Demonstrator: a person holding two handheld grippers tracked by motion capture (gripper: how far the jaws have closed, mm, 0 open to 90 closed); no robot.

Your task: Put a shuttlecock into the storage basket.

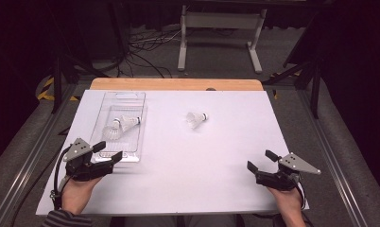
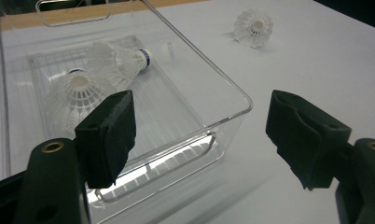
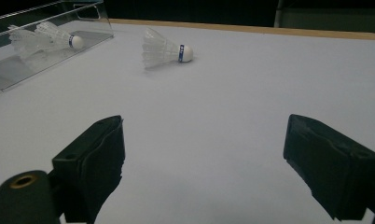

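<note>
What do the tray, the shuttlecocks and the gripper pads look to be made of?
Tray: clear, glossy hard plastic, since the table shows through its walls and its rim glints. Loose shuttlecock: a white moulded mesh skirt, likely nylon or plastic, with a pale rounded cap and blue band; the two shuttlecocks in the tray look alike. Left gripper pads: matte black, probably rubber or foam.

Three white shuttlecocks: two lie inside one clear plastic tray. The third shuttlecock lies alone on the one white surface.
</note>
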